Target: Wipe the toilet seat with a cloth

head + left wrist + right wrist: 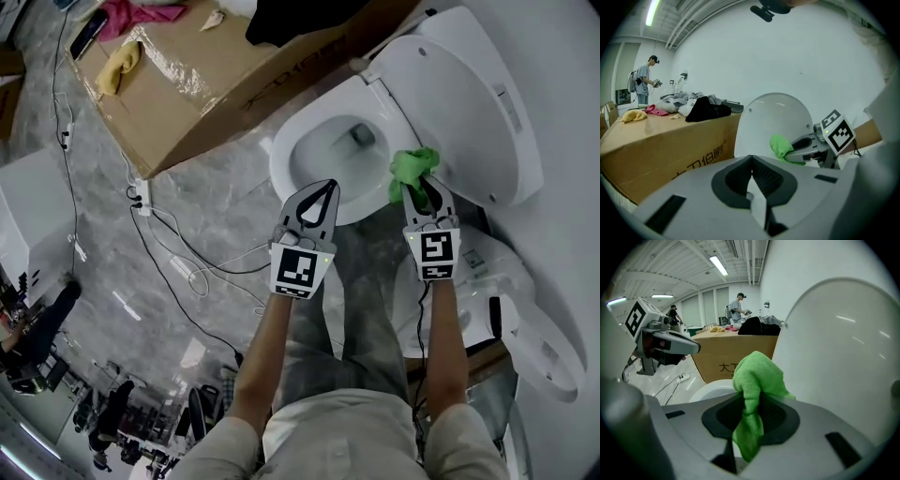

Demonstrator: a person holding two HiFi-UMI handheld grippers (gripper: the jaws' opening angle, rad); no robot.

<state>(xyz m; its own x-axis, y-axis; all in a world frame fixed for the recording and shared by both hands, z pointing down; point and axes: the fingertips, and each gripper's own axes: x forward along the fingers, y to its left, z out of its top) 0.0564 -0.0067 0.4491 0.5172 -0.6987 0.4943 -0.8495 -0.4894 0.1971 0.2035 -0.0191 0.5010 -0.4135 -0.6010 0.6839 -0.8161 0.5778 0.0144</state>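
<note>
Green cloth [754, 380]: 1, clamped in the jaws of the right gripper [422, 192], over the toilet seat [292, 150]. Left gripper [323, 190]: jaws pressed together, empty, beside the seat's front edge.

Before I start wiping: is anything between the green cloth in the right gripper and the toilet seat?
Nothing visible does. The green cloth in the right gripper hangs right by the bare toilet seat; the lid is raised. The shut, empty left gripper is over the front rim, off to the side.
</note>
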